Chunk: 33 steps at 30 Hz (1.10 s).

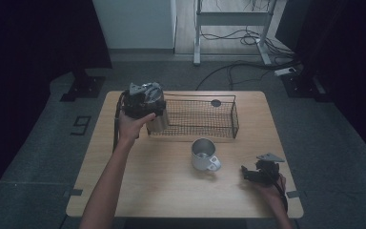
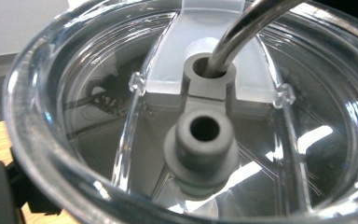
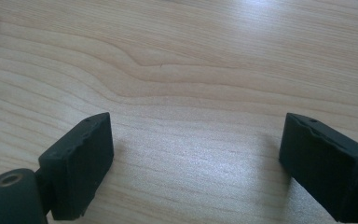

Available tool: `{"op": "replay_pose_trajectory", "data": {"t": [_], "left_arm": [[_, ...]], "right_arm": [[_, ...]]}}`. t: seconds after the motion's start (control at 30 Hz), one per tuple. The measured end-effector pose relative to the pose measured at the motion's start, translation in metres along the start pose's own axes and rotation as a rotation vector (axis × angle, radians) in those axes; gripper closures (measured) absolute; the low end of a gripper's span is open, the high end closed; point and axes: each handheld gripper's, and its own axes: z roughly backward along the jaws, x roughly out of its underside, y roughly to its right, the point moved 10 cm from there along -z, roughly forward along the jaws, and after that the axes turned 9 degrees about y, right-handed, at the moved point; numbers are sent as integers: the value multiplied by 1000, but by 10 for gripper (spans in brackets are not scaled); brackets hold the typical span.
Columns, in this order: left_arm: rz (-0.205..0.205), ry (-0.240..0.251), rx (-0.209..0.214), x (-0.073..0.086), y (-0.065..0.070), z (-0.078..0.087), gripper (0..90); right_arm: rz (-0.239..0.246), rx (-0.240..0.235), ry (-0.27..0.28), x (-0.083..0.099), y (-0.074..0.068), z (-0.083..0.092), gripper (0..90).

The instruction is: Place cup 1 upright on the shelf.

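My left fingers hold a brushed steel tumbler (image 1: 157, 119) with a glossy clear plastic lid (image 2: 56, 140); the lid carries a matt grey rubber plug (image 2: 204, 149) and a polished metal straw (image 2: 242, 32). The pale wooden table (image 3: 177, 70) looks smooth and grained. My right gripper's black fingers (image 3: 81, 163) are matt. The black wire mesh basket (image 1: 200, 117) looks dull, and the shiny steel mug (image 1: 204, 155) smooth.

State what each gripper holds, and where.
Left hand-held gripper: metal tumbler, gripped near its clear lid. Right hand-held gripper: nothing, jaws open.
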Motion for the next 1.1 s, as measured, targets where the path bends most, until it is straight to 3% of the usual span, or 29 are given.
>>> {"op": "replay_pose_trajectory", "data": {"t": [0.5, 1.1], "left_arm": [[0, -6, 18, -6, 11, -13, 41], [-11, -27, 18, -12, 12, -35, 41]], "right_arm": [[0, 0, 0, 0, 0, 0, 96], [1, 0, 0, 0, 0, 0, 98]]}}
